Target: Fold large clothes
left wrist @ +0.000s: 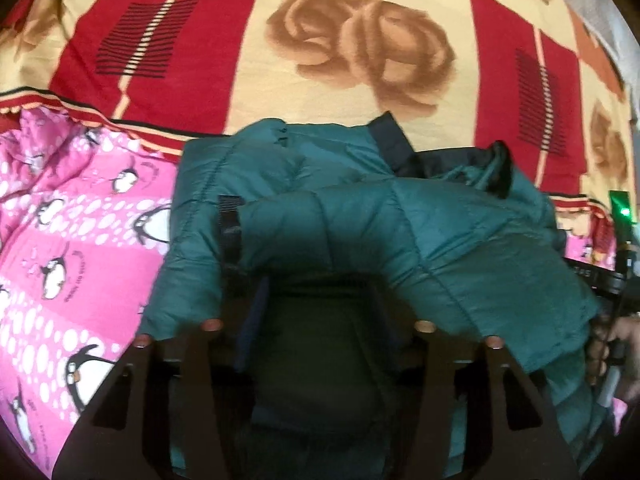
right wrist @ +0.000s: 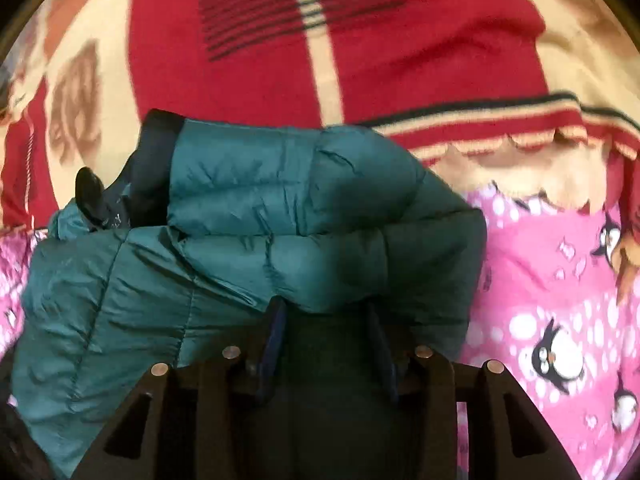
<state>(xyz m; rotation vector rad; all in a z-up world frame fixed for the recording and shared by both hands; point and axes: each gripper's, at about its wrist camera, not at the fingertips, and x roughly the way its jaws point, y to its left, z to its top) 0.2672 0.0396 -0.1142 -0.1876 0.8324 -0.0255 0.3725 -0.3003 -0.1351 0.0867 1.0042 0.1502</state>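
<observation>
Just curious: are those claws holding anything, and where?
The right gripper pinches the teal quilted puffer jacket at a folded edge; the left gripper stands open over it.

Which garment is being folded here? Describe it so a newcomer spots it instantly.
Start at the red-and-cream rose-print blanket covering the bed, then drop to the pink penguin-print quilt along its near edge. On that quilt lies the teal quilted puffer jacket, bunched up. It is the only plain, unpatterned item, with dark navy lining at its far edge.
</observation>
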